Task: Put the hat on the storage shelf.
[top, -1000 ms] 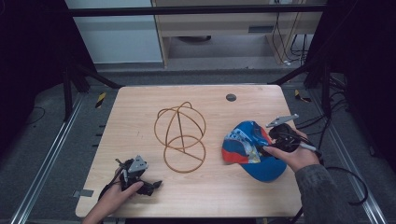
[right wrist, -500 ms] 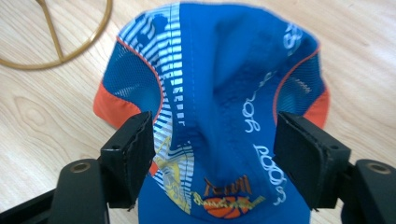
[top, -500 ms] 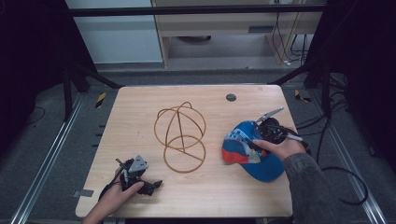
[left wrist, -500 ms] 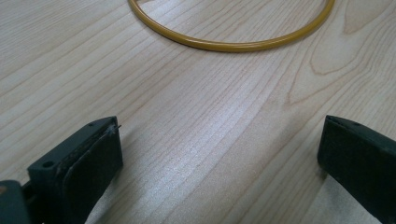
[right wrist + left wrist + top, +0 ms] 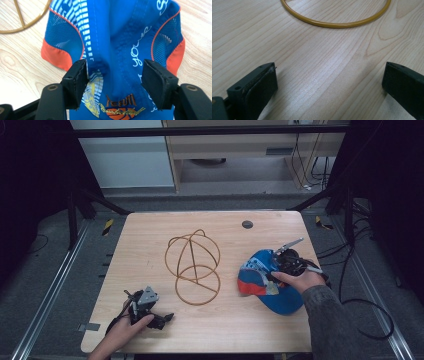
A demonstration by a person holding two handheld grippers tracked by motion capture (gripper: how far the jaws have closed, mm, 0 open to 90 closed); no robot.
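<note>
- The left gripper (image 5: 161, 318) rests on the pale wood-grain table (image 5: 150, 245) at the front left, jaws wide with nothing between them.
- Next stands a thin golden wire frame (image 5: 192, 265) of round loops; the left gripper view cuts off most of its base ring.
- The blue cap (image 5: 262, 280) of soft mesh, orange-trimmed, lies right of the frame.
- The right gripper (image 5: 113, 82) has just been closing; cap fabric bunches between its jaws, firm pressing unclear.
</note>
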